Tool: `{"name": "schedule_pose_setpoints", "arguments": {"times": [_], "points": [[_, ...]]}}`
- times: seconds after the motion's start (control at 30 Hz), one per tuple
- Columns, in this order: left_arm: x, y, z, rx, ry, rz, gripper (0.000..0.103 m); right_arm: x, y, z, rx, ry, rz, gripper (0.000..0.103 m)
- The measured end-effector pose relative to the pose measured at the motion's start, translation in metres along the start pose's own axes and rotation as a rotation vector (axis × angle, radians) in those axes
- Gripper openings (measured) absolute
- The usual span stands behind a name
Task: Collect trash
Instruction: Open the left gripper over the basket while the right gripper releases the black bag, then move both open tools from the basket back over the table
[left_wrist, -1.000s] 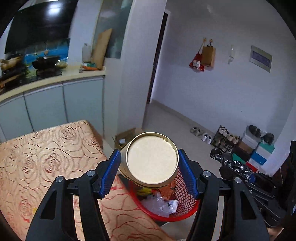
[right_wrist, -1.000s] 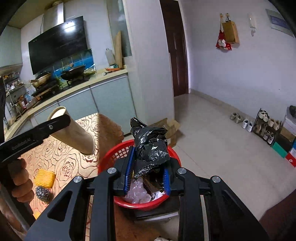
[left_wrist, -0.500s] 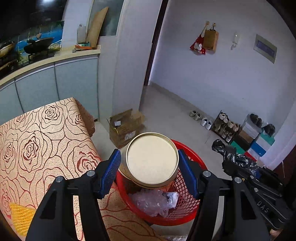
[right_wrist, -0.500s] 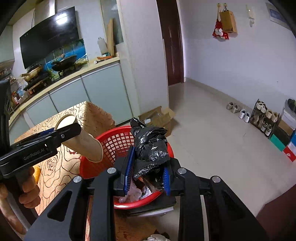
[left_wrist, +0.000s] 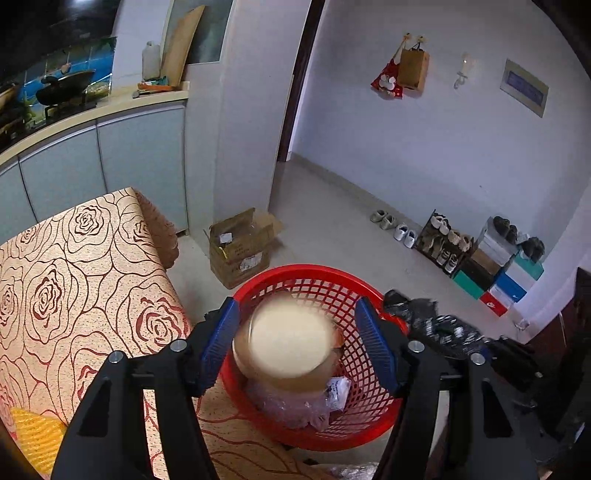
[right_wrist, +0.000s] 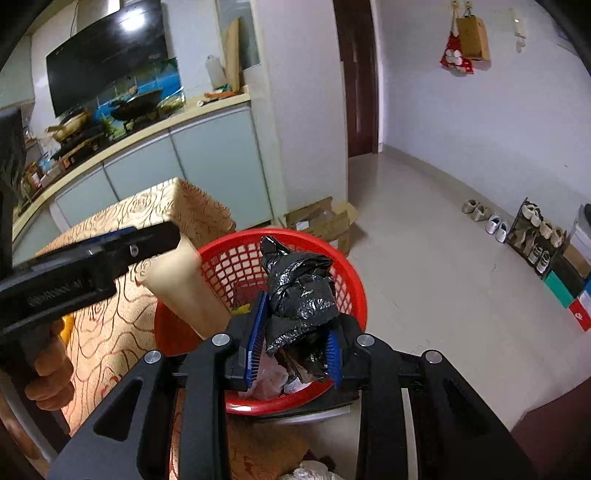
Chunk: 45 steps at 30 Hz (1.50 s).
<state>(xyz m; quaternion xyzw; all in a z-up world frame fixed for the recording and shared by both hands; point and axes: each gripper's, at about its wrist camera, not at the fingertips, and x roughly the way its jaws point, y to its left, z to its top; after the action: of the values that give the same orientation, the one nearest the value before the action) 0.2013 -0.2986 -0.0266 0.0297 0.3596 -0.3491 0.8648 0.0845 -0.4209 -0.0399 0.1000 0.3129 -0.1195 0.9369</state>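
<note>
Jaws apart, cup (left_wrist: 290, 343) apparently falling into basket (left_wrist: 314, 273).

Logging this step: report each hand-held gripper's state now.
Left hand-held gripper: open, paper cup blurred between its fingers, over the red basket.
Right hand-held gripper: shut on black bag.

Red plastic mesh basket (left_wrist: 321, 280), glossy black bag (right_wrist: 299, 291)

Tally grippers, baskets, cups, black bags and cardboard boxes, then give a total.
grippers: 2 (left gripper, right gripper)
basket: 1
cup: 1
black bag: 1
cardboard box: 1
Total: 6
</note>
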Motion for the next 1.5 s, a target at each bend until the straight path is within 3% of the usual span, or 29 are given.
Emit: {"name": "schedule_pose_setpoints", "arguments": {"times": [0.1, 0.23, 0.5, 1.1, 1.5], "points": [[-0.002, 0.0, 0.0, 0.007, -0.003, -0.002, 0.07, 0.008, 0.005, -0.004, -0.028, 0.033, 0.023, 0.039], [-0.009, 0.004, 0.001, -0.013, -0.016, 0.002, 0.075, 0.009, 0.01, -0.007, -0.034, 0.036, 0.029, 0.045], [-0.042, 0.019, 0.008, -0.056, -0.084, 0.051, 0.079, -0.012, 0.005, 0.0, 0.012, -0.033, 0.02, 0.057], [-0.133, 0.038, 0.015, -0.065, -0.216, 0.162, 0.083, -0.059, 0.029, 0.005, 0.008, -0.134, 0.052, 0.067], [-0.211, 0.091, -0.005, -0.114, -0.298, 0.28, 0.084, -0.079, 0.05, 0.004, -0.028, -0.159, 0.091, 0.068]]}}
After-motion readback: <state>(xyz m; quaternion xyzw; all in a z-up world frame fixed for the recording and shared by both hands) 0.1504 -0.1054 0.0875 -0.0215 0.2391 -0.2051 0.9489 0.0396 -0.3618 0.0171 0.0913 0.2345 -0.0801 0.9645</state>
